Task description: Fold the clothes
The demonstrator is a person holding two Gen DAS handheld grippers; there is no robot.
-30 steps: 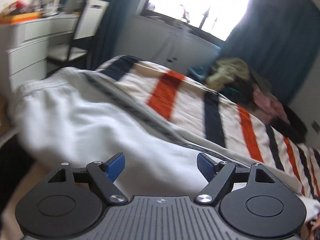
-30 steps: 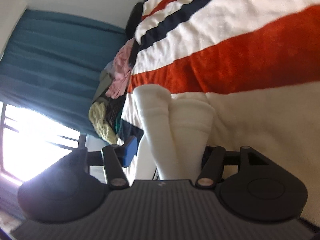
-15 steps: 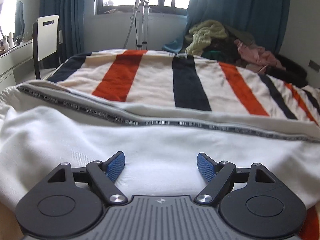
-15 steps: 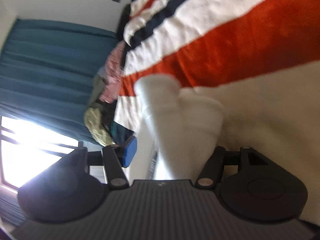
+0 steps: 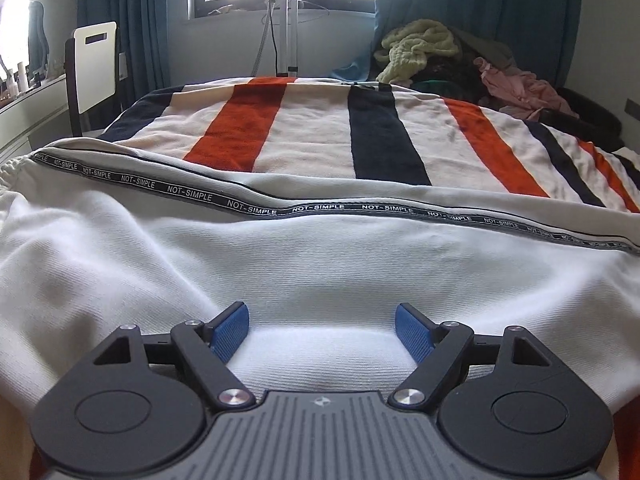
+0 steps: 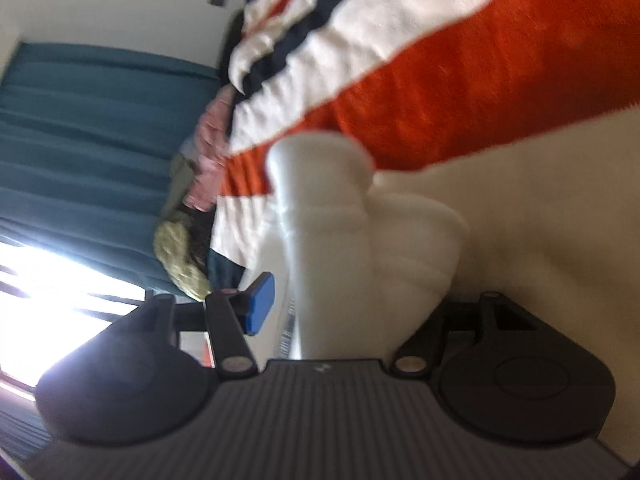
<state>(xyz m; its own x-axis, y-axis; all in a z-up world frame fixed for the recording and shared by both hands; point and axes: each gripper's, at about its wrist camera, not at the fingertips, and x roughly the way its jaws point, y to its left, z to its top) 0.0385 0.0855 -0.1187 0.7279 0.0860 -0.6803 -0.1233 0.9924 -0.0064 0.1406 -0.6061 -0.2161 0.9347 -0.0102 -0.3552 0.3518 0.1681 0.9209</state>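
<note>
White sweatpants (image 5: pixel 280 264) with a black "NOT-SIMPLE" side stripe lie across the near edge of a striped bed. My left gripper (image 5: pixel 322 332) is open, low over the white fabric, with blue pads (image 5: pixel 230 330) apart and nothing between them. In the right wrist view, rolled sideways and blurred, my right gripper (image 6: pixel 352 300) stands wide open around two bunched white folds of the sweatpants (image 6: pixel 360 232). Its left blue pad (image 6: pixel 260 302) is clear of the cloth; the right pad is hidden behind the fabric.
The bed cover (image 5: pixel 372 140) has orange, navy and cream stripes. A pile of clothes (image 5: pixel 460 60) lies at the far right corner. A chair (image 5: pixel 94 76) and a white dresser stand at left, a metal stand (image 5: pixel 286 28) by the window, teal curtains behind.
The left wrist view swung from tilted to level and square to the bed, now closer over the fabric. The right view tilted slightly and the white folds shifted right between its open fingers.
</note>
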